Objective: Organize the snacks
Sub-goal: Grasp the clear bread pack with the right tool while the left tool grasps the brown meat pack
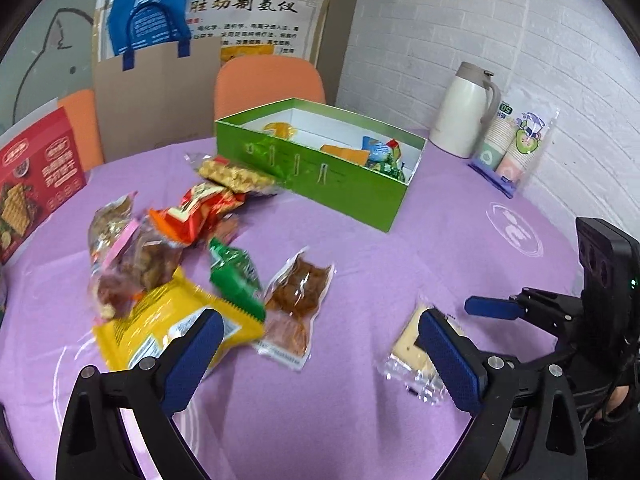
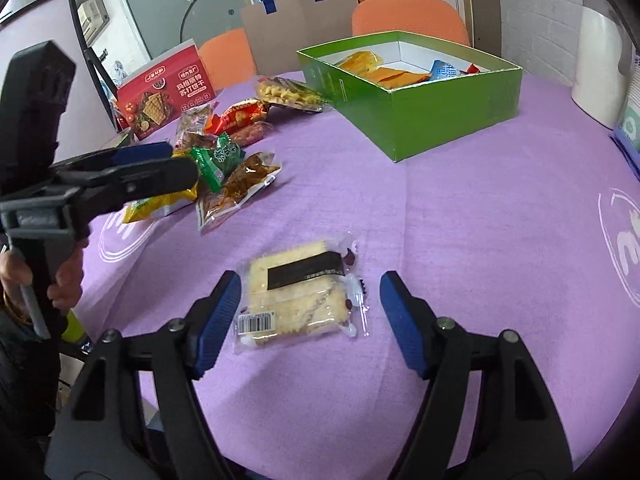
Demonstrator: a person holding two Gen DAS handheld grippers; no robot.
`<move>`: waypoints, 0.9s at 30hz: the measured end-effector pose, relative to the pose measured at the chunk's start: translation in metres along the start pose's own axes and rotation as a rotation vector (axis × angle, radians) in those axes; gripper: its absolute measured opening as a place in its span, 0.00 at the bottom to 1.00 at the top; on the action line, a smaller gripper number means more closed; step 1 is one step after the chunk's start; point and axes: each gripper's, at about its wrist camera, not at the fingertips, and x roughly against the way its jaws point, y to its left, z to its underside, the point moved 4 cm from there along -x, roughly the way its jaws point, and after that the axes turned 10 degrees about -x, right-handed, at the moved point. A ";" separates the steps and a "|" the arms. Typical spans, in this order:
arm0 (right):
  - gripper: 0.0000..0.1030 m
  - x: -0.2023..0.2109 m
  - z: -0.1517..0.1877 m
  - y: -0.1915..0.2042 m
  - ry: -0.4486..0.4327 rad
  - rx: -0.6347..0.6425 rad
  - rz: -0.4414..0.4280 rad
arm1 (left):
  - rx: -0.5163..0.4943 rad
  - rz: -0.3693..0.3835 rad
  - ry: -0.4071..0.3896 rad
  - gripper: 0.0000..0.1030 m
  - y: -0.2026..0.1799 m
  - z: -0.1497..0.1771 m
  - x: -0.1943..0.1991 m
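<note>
- While both grippers hang over the purple tablecloth (image 2: 460, 208), neither holds a snack.
- Right gripper (image 2: 310, 320): jaws stand wide, one blue pad on each side of the clear-wrapped cracker packet (image 2: 298, 292); the pads do not touch it. The packet lies flat on the cloth, apart from the other snacks.
- Left gripper (image 1: 320, 344): jaws stand wide and empty above the cloth, with the yellow packet (image 1: 160, 320) behind its left pad and the cracker packet partly behind its right pad.
- Green box (image 2: 420, 108): open-topped, at the far side of the table. It contains orange packets (image 2: 384, 70) and a blue packet (image 2: 444, 68).
- Loose snacks, left of the box: a clear packet of brown pieces (image 1: 296, 296), a green packet (image 1: 236, 272), a red-orange packet (image 1: 200, 208), and a pale puffed-snack packet (image 1: 236, 176) touching the box wall.
- Red cracker carton (image 1: 36, 184): upright at the far left table edge.
- White thermos jug (image 1: 464, 108) and sleeves of paper cups (image 1: 516, 140): beside the brick wall, right of the box.
</note>
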 end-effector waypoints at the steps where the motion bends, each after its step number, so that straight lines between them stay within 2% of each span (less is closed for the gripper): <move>1: 0.70 0.001 0.000 -0.001 -0.001 -0.004 -0.001 | -0.015 0.006 0.003 0.97 0.000 -0.008 -0.009; 6: 0.70 0.001 0.002 -0.011 0.008 -0.038 -0.006 | -0.064 0.022 0.071 0.97 0.000 -0.027 -0.051; 11: 0.71 -0.004 0.002 -0.016 0.026 -0.054 -0.012 | -0.039 -0.006 0.187 0.94 0.018 -0.011 -0.081; 13: 0.71 -0.007 0.001 -0.017 0.032 -0.051 -0.013 | -0.036 -0.014 0.183 0.94 0.020 -0.005 -0.077; 15: 0.71 -0.010 0.000 -0.016 0.037 -0.047 -0.013 | -0.032 0.011 0.180 0.93 0.016 -0.003 -0.071; 16: 0.71 -0.010 0.000 -0.015 0.038 -0.044 -0.015 | -0.044 0.026 0.181 0.90 0.012 -0.003 -0.068; 18: 0.72 -0.011 0.001 -0.012 0.040 -0.032 -0.017 | -0.082 0.040 0.194 0.74 0.002 -0.003 -0.066; 22: 0.75 -0.012 0.005 0.000 0.046 0.012 -0.012 | -0.113 0.011 0.198 0.74 -0.007 -0.007 -0.071; 27: 0.76 -0.021 0.008 0.018 0.052 0.083 0.015 | -0.062 -0.010 0.212 0.74 0.005 -0.009 -0.086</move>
